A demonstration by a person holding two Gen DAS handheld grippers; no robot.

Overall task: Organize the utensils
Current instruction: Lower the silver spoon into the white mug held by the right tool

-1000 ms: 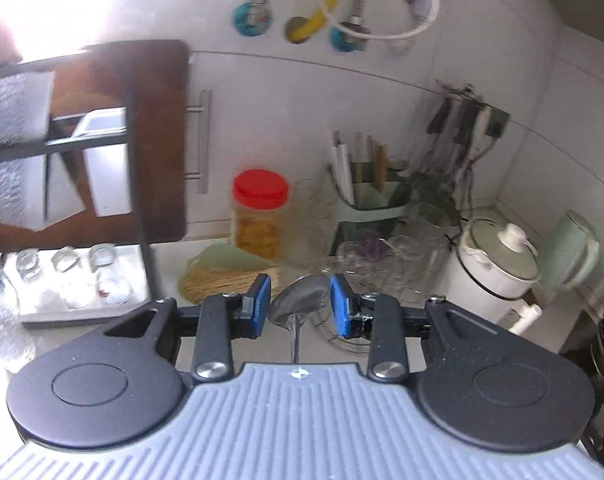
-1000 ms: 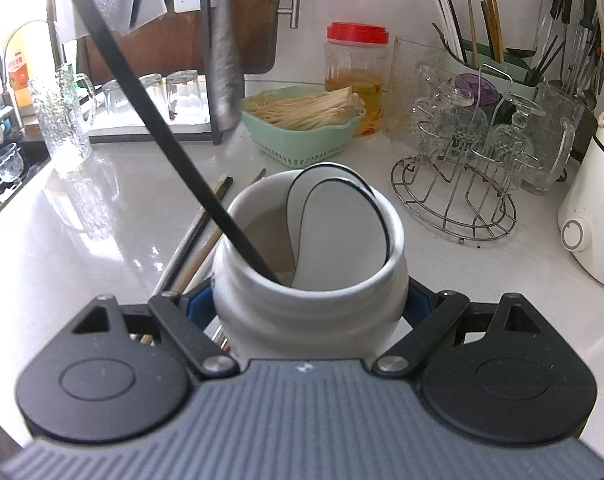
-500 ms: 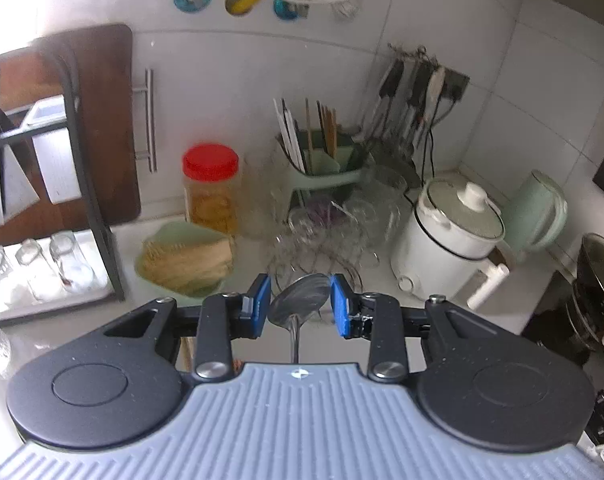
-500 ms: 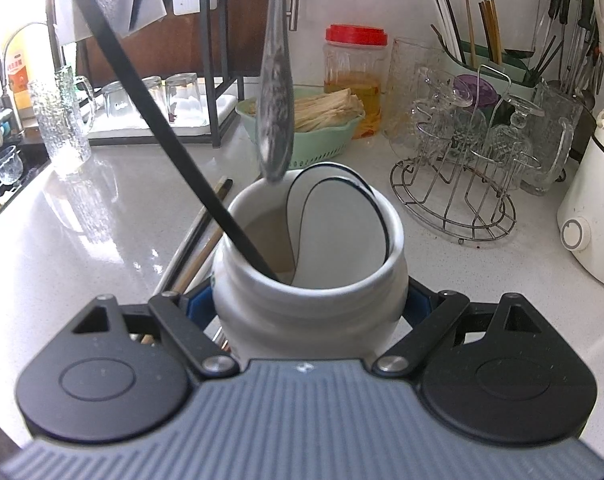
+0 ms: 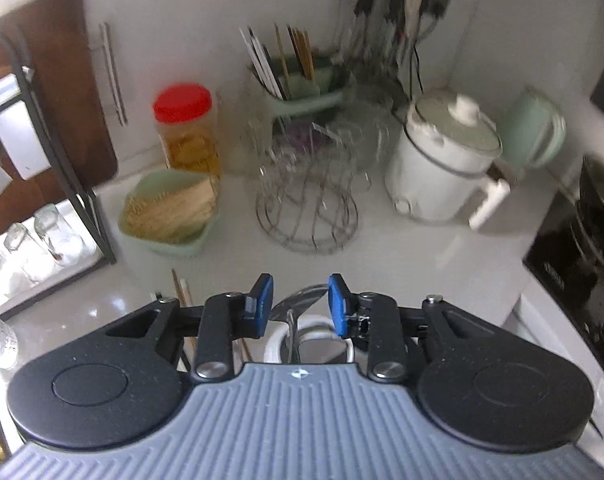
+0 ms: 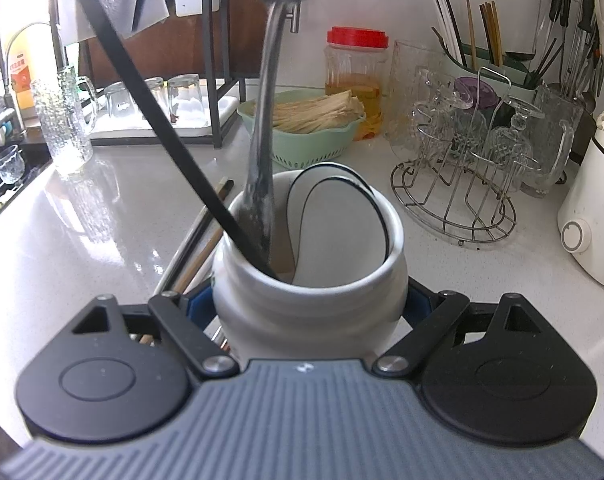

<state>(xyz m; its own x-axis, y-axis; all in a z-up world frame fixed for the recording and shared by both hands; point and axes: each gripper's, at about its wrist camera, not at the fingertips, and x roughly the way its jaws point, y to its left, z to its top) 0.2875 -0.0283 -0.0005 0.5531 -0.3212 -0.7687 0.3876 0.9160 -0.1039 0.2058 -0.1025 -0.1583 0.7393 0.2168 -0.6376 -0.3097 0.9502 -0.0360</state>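
Observation:
My right gripper (image 6: 306, 308) is shut on a white ceramic jar (image 6: 310, 312) standing on the counter; its blue pads show at both sides of the jar. The jar holds a black utensil handle (image 6: 149, 92) and a white black-rimmed spoon (image 6: 342, 224). My left gripper (image 5: 297, 300) hovers above the jar's rim (image 5: 314, 322), and its jaws have just been closing on the bowl of a metal spoon (image 5: 302, 296). That metal spoon (image 6: 265, 120) hangs handle-down, with its end inside the jar's mouth. Chopsticks (image 6: 197, 248) lie on the counter left of the jar.
Behind the jar stand a green basket (image 6: 314, 136), a red-lidded jar (image 6: 356, 76) and a wire glass rack (image 6: 458, 184). A white cooker (image 6: 594, 220) is at the right, a glass mug (image 6: 65, 124) and drying shelf at the left. A stove (image 5: 582, 248) is far right.
My left gripper has come down and tilted over the jar, and the metal spoon's handle has dropped from above the rim into the jar's mouth. The right gripper and jar have stayed put.

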